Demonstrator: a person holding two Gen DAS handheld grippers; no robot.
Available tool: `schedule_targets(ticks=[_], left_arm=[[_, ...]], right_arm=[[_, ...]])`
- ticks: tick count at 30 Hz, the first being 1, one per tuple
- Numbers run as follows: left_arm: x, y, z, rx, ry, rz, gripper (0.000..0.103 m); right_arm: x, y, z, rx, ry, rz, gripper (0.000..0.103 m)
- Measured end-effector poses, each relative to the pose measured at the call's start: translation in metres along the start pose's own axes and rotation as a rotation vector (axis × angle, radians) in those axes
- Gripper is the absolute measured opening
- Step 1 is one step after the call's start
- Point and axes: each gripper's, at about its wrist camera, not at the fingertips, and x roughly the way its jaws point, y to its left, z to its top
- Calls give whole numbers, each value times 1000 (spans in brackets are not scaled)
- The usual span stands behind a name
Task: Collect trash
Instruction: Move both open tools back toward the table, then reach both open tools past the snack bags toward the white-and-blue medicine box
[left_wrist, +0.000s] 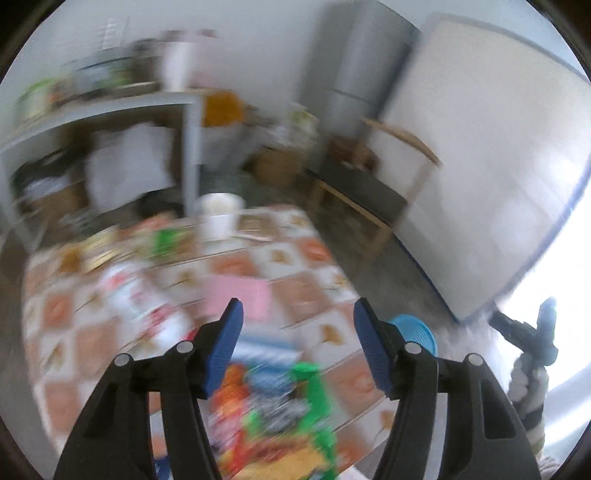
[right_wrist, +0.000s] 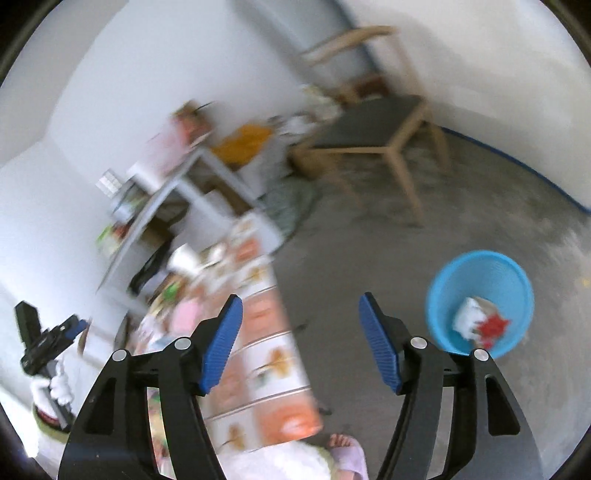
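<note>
Everything is motion-blurred. A table with an orange-and-white checked cloth (left_wrist: 303, 258) carries litter: colourful snack wrappers (left_wrist: 273, 406) at the near edge, a pink sheet (left_wrist: 240, 295), a red-and-white packet (left_wrist: 140, 306), a green packet (left_wrist: 166, 240) and a white cup (left_wrist: 218, 214). My left gripper (left_wrist: 298, 306) hovers over the table, open, nothing between its blue pads. On the floor to the table's right stands a blue bin (right_wrist: 480, 295) with white and red scraps (right_wrist: 480, 325) inside. My right gripper (right_wrist: 300, 306) is open and empty above the floor between the table (right_wrist: 266, 332) and the bin.
A wooden chair (right_wrist: 373, 136) stands beyond the bin; a grey shelf table (left_wrist: 110, 110) with clutter sits behind the checked table. A large white panel (left_wrist: 480, 166) leans at the right wall. A gloved hand (left_wrist: 524, 376) and a slippered foot (right_wrist: 343, 446) show near the edges.
</note>
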Motion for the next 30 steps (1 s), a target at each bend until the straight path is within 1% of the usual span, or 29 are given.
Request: schedule_targets(ticks=[2,3,4,5,8,11,14,15,16,17,18,20,22,23,26,28,30], left_arm=[[-33,33,-20,-67,-43,22,61],[-54,52,-37,-110,-73,39,61],[-65,60,-47,-129,-86,45,62],[-81,76,-64,-160,-106,58,63],[-106,101,-101,-211,-156,82,63],[-124,121,-141,-263,-209,68,63],[-132,123,-169,-243,-250,32,63],[-130,122,-182,-221,-257,0,63],[-127,119,-192,-208,-253,-32,63],[-123,118,-199,-205,-243,-53,63],[-116,115,-208,-194,-219,-86,63],[-104,108,-220,-170,-190,-124,63],[-84,96,-231,-132,-130,-161,63],[-74,93,-235,-125,-109,-163,63],[-36,88,-243,-119,-19,-152,63],[-20,90,-247,-112,12,-114,63],[-4,96,-245,-105,42,-50,63]], right_arm=[[4,35,-5,-60,26,54,64],[6,50,-7,-86,38,74,65],[9,64,-9,-111,51,89,65],[12,85,-15,-144,66,105,65],[22,132,-27,-223,104,152,67],[37,173,-42,-279,148,189,67],[52,200,-63,-297,197,212,67],[56,206,-73,-294,219,217,67],[60,209,-81,-285,245,218,67],[71,211,-95,-274,297,216,67],[77,214,-103,-266,322,212,67],[88,215,-123,-248,385,197,67],[98,215,-138,-237,424,172,67],[105,212,-147,-227,450,154,67],[117,208,-160,-195,482,91,67],[126,203,-163,-175,492,65,66],[142,195,-166,-134,523,67,60]])
